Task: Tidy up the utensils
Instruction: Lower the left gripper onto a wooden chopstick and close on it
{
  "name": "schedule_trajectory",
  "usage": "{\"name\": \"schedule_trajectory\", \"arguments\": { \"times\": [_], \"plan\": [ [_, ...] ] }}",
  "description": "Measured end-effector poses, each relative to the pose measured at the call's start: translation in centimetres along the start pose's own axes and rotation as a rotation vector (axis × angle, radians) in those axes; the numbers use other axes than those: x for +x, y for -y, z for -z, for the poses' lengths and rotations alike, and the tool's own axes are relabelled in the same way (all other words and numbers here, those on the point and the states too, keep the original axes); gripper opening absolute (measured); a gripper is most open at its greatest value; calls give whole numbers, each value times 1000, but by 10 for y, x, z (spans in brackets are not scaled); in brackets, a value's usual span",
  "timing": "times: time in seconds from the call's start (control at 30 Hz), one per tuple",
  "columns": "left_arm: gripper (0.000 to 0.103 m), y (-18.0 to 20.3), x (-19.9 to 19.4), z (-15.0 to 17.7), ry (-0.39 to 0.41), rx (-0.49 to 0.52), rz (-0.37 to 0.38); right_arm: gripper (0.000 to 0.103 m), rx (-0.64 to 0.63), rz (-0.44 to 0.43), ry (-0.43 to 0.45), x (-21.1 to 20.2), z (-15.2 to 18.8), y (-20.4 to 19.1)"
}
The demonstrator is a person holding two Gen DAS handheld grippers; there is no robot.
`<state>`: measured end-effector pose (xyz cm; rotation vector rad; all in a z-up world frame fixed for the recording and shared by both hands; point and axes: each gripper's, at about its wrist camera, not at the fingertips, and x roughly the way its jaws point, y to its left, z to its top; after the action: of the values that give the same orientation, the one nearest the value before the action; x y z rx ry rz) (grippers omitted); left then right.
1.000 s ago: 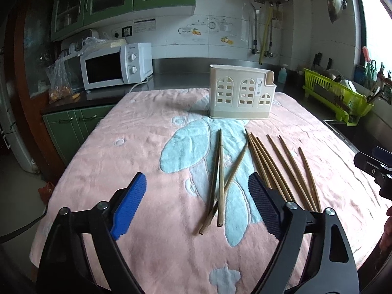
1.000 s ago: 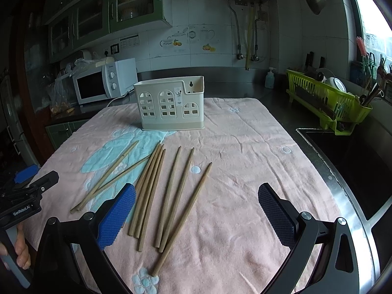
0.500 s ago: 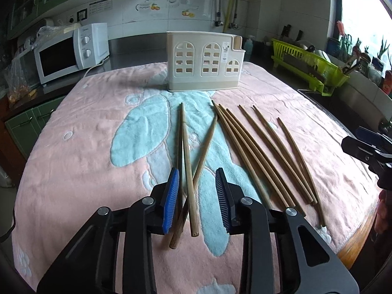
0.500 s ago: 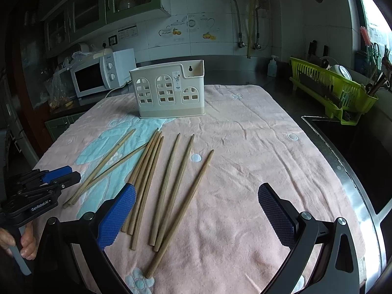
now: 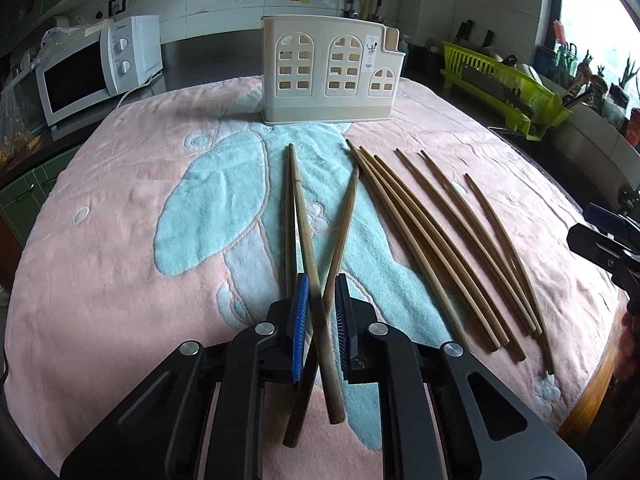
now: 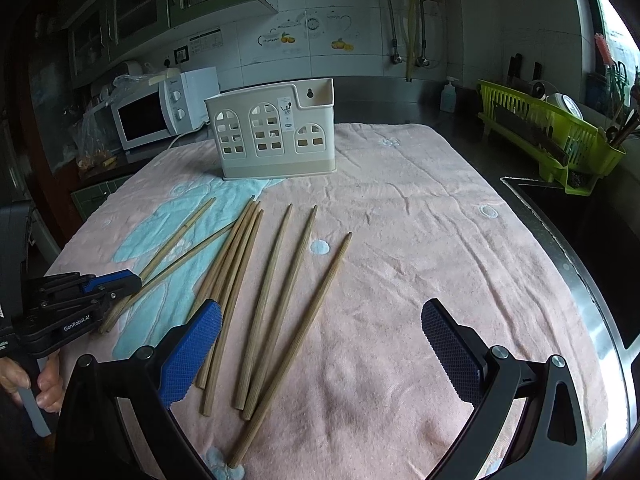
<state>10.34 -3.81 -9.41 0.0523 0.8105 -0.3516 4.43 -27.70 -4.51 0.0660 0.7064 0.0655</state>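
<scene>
While right gripper [image 6: 320, 344] stays spread, left gripper [image 5: 320, 312] has clamped chopsticks [image 5: 316, 280].

L wrist cam low, R higher, both facing holder [image 5: 329, 70]

Daylight pours in from the window [image 5: 608, 28] at upper right, blown out white. The pink towel [image 6: 400, 240] is evenly lit with soft shadows; cabinets [image 6: 120, 12] at left sit dim. Fisheye bends every edge, corners black.
</scene>
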Motion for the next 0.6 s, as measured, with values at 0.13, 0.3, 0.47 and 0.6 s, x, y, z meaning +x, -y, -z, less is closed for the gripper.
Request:
{"name": "schedule_trajectory", "arguments": {
  "times": [0.13, 0.3, 0.47, 0.6],
  "plan": [
    [12, -2, 3, 0, -10, 1, 17, 97, -2, -2, -12, 5, 0, -2],
    [12, -5, 7, -1, -25, -17, 34, 97, -10, -7, -23, 9, 1, -6],
    [12, -8, 11, -1, -34, -28, 72, 97, -17, -6, -35, 13, 2, -9],
    [7, -9, 11, -1, -29, -36, 88, 97, -19, -6, -48, 13, 5, -10]
  ]
}}
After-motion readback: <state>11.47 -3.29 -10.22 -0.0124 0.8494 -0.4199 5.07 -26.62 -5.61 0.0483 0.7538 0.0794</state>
